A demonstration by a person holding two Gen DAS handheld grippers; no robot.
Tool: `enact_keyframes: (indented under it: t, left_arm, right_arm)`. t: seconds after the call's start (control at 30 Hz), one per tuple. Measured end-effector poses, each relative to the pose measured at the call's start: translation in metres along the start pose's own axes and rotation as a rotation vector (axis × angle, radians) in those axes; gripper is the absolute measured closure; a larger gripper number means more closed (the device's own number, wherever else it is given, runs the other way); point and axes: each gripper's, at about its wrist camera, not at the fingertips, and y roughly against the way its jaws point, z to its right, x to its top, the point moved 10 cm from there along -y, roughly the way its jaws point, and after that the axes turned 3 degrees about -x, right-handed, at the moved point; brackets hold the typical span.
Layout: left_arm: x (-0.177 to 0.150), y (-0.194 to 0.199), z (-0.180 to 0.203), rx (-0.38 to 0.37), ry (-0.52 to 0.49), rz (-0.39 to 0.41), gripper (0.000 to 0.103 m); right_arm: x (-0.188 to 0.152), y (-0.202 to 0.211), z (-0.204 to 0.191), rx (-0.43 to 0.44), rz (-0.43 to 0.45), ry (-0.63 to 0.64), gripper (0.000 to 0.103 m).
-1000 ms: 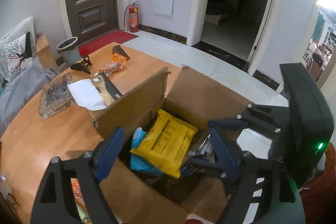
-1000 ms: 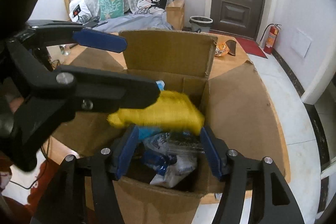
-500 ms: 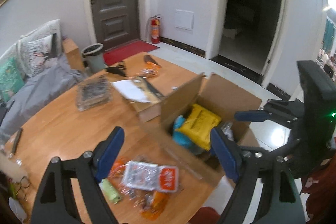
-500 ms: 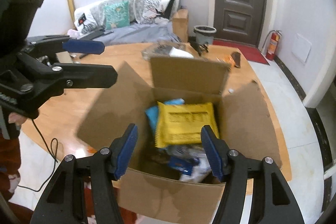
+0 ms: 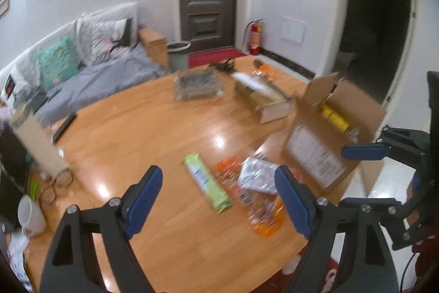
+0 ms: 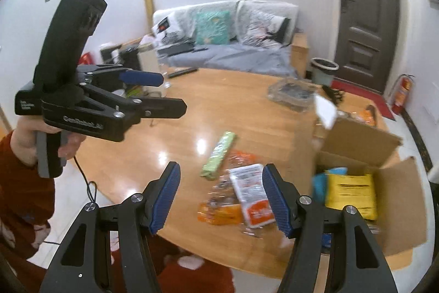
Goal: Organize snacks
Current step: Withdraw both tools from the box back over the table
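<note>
An open cardboard box (image 5: 315,147) (image 6: 359,139) stands at the table's right edge with a yellow packet (image 6: 348,191) and a blue one inside. Loose snacks lie on the table beside it: a green bar (image 5: 207,181) (image 6: 219,154), a white-and-red packet (image 6: 252,194) (image 5: 256,175) and orange packets (image 5: 267,221) (image 6: 219,213). My left gripper (image 5: 216,202) is open and empty, above the green bar. My right gripper (image 6: 221,197) is open and empty, above the snack pile. The left gripper also shows in the right wrist view (image 6: 162,92).
A smaller open box (image 5: 266,100) and a clear tray (image 5: 197,85) sit further back on the round wooden table (image 5: 137,133). A white mug (image 5: 30,213) and a cardboard piece (image 5: 38,147) are at the left edge. A sofa stands behind.
Both grippers have drawn back and up from over the box. The views have swung left to the loose snacks on the table. The yellow packet stays in the box.
</note>
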Motion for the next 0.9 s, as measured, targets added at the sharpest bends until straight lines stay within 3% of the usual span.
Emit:
enact_keyframes:
  t: [0.2,0.37,0.57,0.77,0.9]
  left_arm:
    - [-0.046,-0.033,-0.024,0.004,0.074,-0.063,0.022]
    - [-0.077,-0.068,-0.03,-0.012,0.119,-0.117,0.024]
    - [-0.086,-0.101,-0.026,-0.039,0.156,-0.153,0.029]
    - [-0.078,-0.141,-0.014,-0.081,0.158,-0.193,0.039]
    - [-0.07,-0.164,-0.008,-0.086,0.152,-0.205,0.039]
  right_arm:
    - [-0.021,-0.049,-0.03,0.059,-0.066,0.0,0.044]
    - [-0.047,-0.086,-0.027,0.058,-0.117,-0.052,0.044]
    - [-0.063,-0.126,0.016,-0.045,-0.138,-0.108,0.044]
    - [-0.071,-0.154,0.041,-0.155,-0.143,-0.073,0.044]
    - [-0.068,-0.166,0.06,-0.227,-0.129,-0.064,0.044]
